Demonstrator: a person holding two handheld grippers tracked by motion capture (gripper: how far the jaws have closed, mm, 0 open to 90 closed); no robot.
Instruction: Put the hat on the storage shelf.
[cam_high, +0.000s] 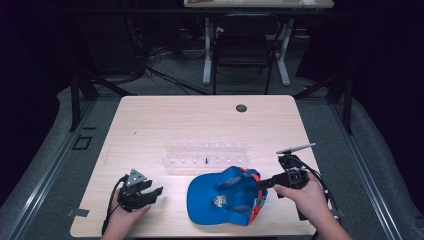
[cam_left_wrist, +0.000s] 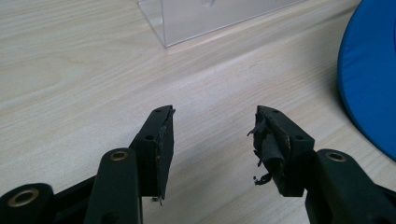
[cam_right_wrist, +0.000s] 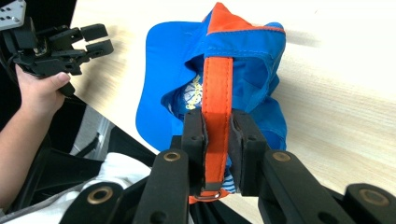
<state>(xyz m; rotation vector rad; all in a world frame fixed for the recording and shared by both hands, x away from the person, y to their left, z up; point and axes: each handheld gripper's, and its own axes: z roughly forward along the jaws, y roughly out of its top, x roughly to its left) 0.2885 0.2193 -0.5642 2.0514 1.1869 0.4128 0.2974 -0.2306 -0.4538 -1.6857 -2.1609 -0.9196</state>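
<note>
Over at the left, the left gripper (cam_high: 156, 192) rests on the wooden table (cam_high: 150, 125), jaws spread and empty. Middle-front lies the blue cap (cam_high: 220, 197), below a clear acrylic rack (cam_high: 205, 155). The right gripper (cam_right_wrist: 218, 135) pinches its orange strap (cam_right_wrist: 217, 93).

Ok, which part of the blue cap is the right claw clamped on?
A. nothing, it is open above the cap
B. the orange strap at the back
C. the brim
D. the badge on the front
B: in the right gripper view the right claw has both pads pressed on the orange strap of the blue cap, just above its metal ring.
</note>
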